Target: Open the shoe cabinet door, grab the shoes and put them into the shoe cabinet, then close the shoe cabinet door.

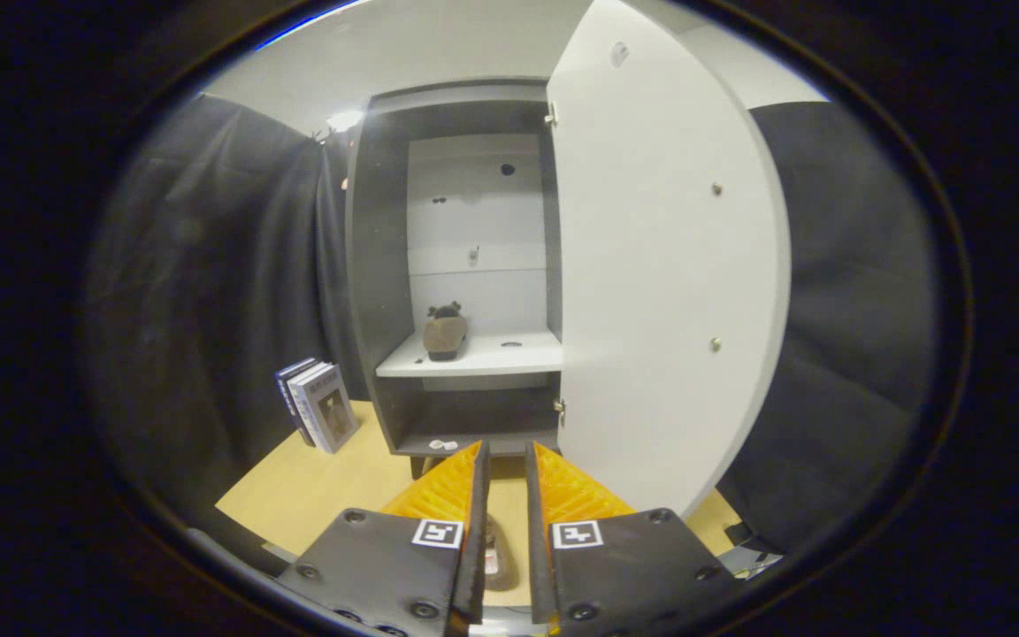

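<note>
- Gripper (506, 460) fingers stand close together with a narrow gap, clamped on nothing; part of a shoe (499, 557) shows low between them.
- Shoe cabinet (386, 292) stands beyond the fingers, its door (660, 265) swung open ahead-right.
- Another shoe (445, 333) rests on the cabinet's shelf (492, 356).
- Books (319, 405) lean ahead-left on the table (315, 491).

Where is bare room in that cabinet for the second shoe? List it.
Shelf: free to the right of the shoe, up to the open door. Bottom compartment: mostly bare, one small white thing. Gripper nearly closed, empty, above a second shoe.
</note>
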Tool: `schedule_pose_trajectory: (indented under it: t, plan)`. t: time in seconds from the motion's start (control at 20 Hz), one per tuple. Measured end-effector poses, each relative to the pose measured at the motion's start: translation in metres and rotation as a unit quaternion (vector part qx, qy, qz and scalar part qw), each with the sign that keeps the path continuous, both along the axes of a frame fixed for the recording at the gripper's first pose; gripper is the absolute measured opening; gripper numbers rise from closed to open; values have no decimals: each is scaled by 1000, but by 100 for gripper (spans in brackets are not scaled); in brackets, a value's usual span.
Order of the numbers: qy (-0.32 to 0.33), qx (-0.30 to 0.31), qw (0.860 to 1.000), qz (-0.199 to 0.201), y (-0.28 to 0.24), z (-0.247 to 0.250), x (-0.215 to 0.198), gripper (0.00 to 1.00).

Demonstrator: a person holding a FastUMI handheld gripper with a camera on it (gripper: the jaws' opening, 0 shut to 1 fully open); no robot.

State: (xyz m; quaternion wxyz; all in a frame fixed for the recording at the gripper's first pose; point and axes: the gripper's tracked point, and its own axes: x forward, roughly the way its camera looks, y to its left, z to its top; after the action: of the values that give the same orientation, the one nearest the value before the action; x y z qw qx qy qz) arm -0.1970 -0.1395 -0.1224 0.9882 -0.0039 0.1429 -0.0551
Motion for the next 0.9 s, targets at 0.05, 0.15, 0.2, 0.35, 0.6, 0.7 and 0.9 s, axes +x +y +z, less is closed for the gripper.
schedule_pose_trajectory:
  t: [0.05,0.15,0.2,0.35,0.6,0.7,0.9]
  plan:
    - [3,-6,1000,4,6,-9,3,22]
    - [7,-10,1000,15,21,-27,9,23]
    - [10,-11,1000,23,28,-37,12,22]
    - [29,-9,999,41,46,-70,18,24]
    - [86,7,994,60,63,-130,22,26]
    - [116,10,991,61,63,-156,24,27]
    - [162,6,984,67,62,-201,26,30]
